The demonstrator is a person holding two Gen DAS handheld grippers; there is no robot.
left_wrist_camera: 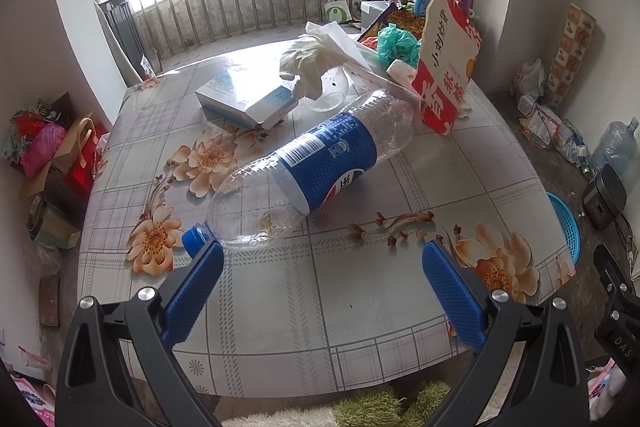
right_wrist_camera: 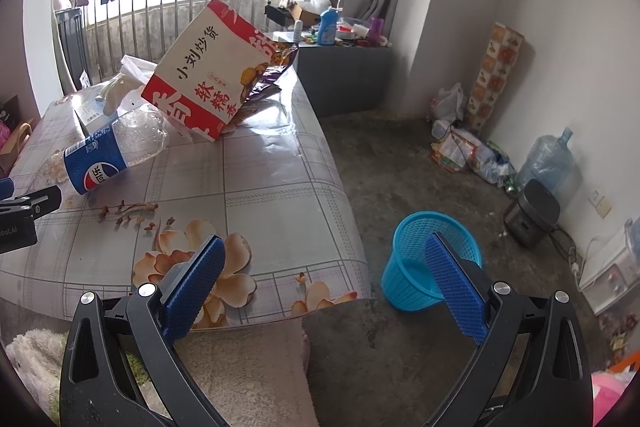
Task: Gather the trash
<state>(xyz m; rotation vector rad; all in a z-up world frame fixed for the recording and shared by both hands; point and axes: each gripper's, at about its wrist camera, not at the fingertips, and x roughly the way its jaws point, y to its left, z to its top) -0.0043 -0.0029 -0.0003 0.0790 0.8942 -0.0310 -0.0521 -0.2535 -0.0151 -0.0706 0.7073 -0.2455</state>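
On the table (left_wrist_camera: 360, 307), a box (left_wrist_camera: 248, 101) is seen at the left, then a glove (left_wrist_camera: 308, 61) draped over a cup (left_wrist_camera: 330, 95). An empty bottle (left_wrist_camera: 312, 167) lies on its side mid-table, cap toward the left gripper (left_wrist_camera: 322, 291), whose jaws are spread wide and empty just short of it, apparently lined up for a grasp. A paper bag (left_wrist_camera: 446, 63) is propped on clutter further right. The right gripper (right_wrist_camera: 324, 283), likewise open and empty, is held past the table edge, above the floor near the bin (right_wrist_camera: 424, 259), where trash is presumably dropped.
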